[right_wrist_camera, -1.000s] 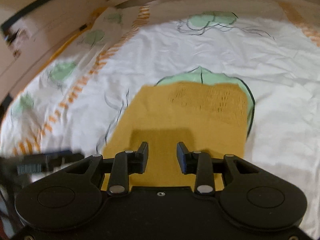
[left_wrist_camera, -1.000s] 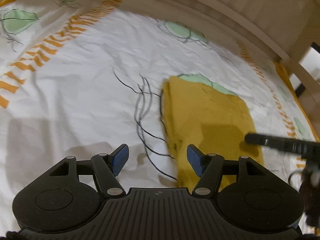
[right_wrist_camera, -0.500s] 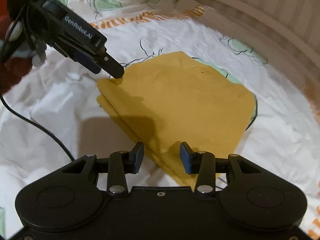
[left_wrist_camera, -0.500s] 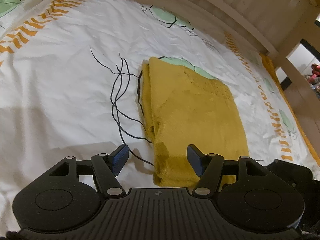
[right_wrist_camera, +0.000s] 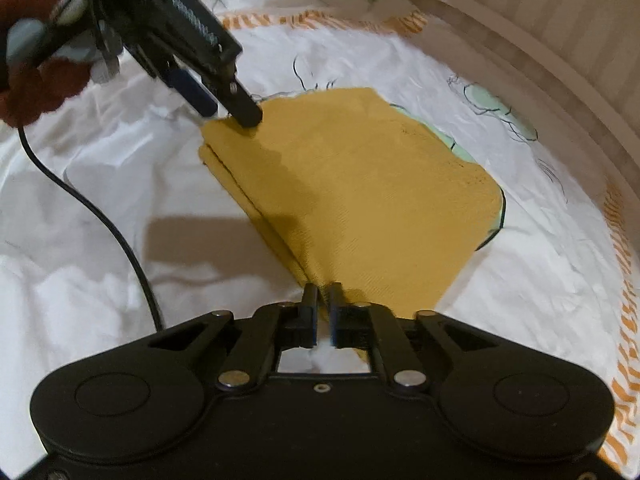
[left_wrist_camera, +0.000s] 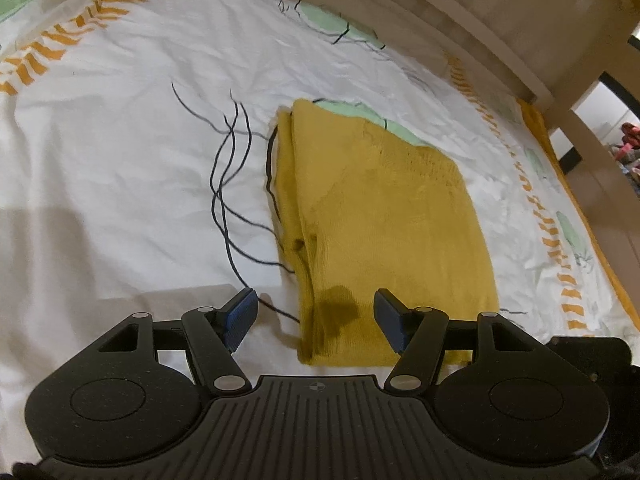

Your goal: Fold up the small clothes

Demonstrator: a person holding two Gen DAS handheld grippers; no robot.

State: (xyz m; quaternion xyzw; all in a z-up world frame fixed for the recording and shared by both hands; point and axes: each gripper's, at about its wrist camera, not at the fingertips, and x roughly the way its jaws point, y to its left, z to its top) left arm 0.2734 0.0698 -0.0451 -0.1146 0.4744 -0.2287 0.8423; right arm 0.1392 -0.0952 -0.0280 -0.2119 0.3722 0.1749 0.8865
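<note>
R gripper pinching corner of folded mustard knit garment on bed.

Garment (left_wrist_camera: 384, 220) lies flat on the white printed bedsheet (left_wrist_camera: 112, 152), nr the wooden bed frame (left_wrist_camera: 460, 12). R gripper (right_wrist_camera: 323, 300): jaws just been closing, now clamped on near corner of the cloth. L gripper (left_wrist_camera: 314, 316): fingers apart, straddling another corner, pads (left_wrist_camera: 240, 312) not touching it.

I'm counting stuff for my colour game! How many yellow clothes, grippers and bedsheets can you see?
Yellow folded garment: 1
Grippers: 2, the left gripper and the right gripper
White patterned bedsheet: 1
Total: 4
</note>
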